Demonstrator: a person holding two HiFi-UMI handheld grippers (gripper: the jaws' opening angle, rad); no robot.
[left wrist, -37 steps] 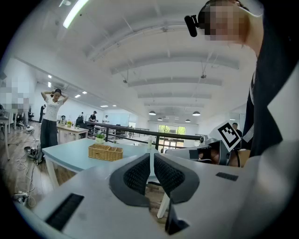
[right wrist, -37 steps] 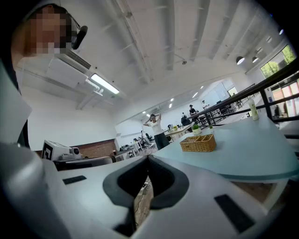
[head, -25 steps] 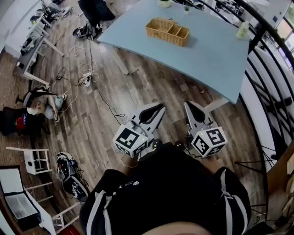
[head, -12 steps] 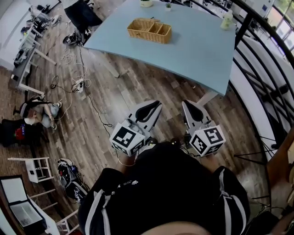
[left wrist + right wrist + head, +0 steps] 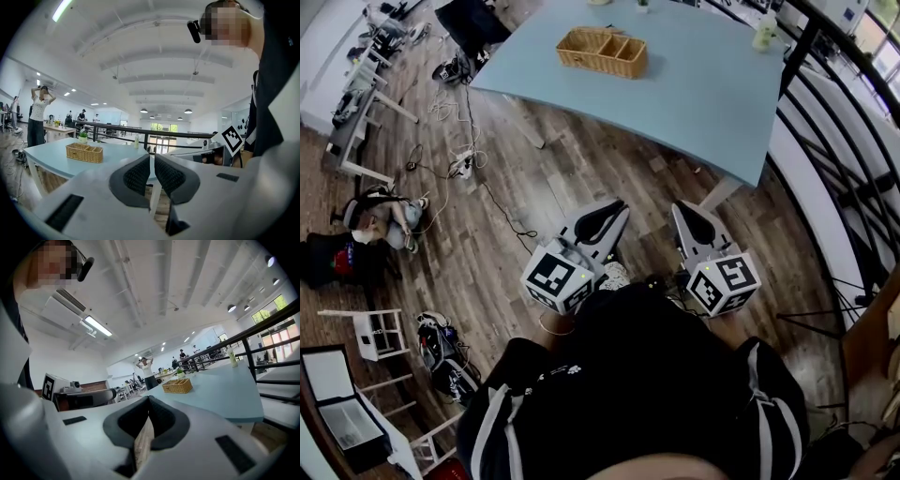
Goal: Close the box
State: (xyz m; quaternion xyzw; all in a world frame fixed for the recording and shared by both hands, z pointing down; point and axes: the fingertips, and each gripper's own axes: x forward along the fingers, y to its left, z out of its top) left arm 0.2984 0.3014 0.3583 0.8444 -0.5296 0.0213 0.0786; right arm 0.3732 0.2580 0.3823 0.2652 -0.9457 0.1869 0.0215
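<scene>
Left gripper (image 5: 151, 158) and right gripper (image 5: 149, 400) both closed on nothing, well short of the blue table (image 5: 703, 84), only a wicker basket (image 5: 602, 52) there, no box visible, so step closer and locate it before parting the jaws.

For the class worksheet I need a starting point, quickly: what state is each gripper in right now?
Left gripper: closed, holding nothing.
Right gripper: closed, holding nothing.

Bright, even indoor light from ceiling strips (image 5: 63, 8) and far windows (image 5: 165, 127), soft shadows only. Both gripper views show heavy fisheye bending and black corners. Head view sharp, edges curved.
</scene>
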